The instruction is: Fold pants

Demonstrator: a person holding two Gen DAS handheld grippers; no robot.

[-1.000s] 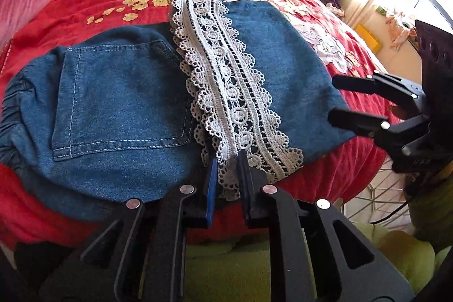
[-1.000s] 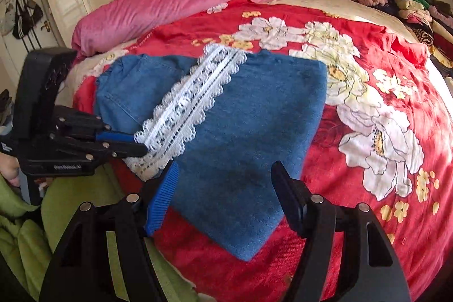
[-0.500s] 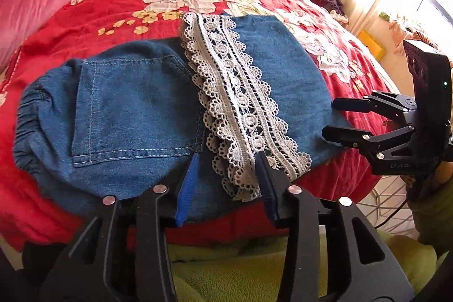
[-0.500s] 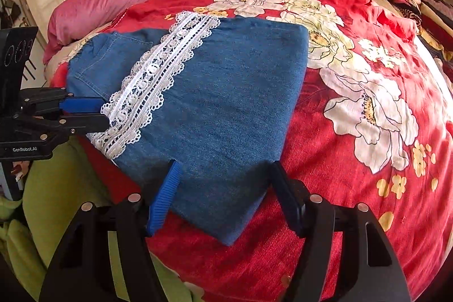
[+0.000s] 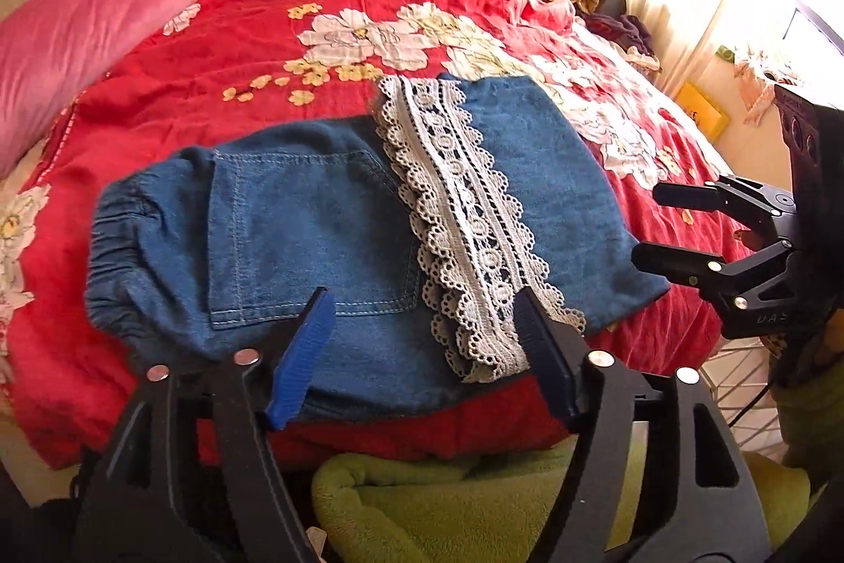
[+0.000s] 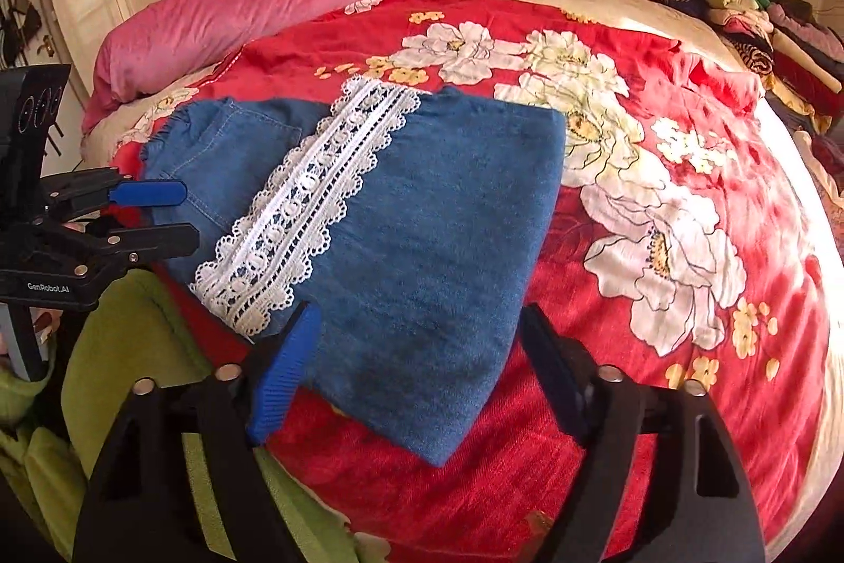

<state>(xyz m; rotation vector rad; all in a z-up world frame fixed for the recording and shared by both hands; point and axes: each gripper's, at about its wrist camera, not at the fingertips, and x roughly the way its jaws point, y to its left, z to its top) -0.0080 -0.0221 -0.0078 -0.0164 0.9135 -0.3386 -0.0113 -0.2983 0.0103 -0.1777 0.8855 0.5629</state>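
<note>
Denim pants (image 5: 327, 241) flat beyond both grippers' opening jaws, ungripped

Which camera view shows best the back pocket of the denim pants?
The left wrist view: the back pocket lies whole, its stitching clear. The right wrist view shows only part of that pocket, small and far, beside the lace trim.

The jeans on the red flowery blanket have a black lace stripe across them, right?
Not quite. The lace stripe across the jeans is white, not black, as the right wrist view shows. The jeans do lie on the red flowery blanket.
</note>
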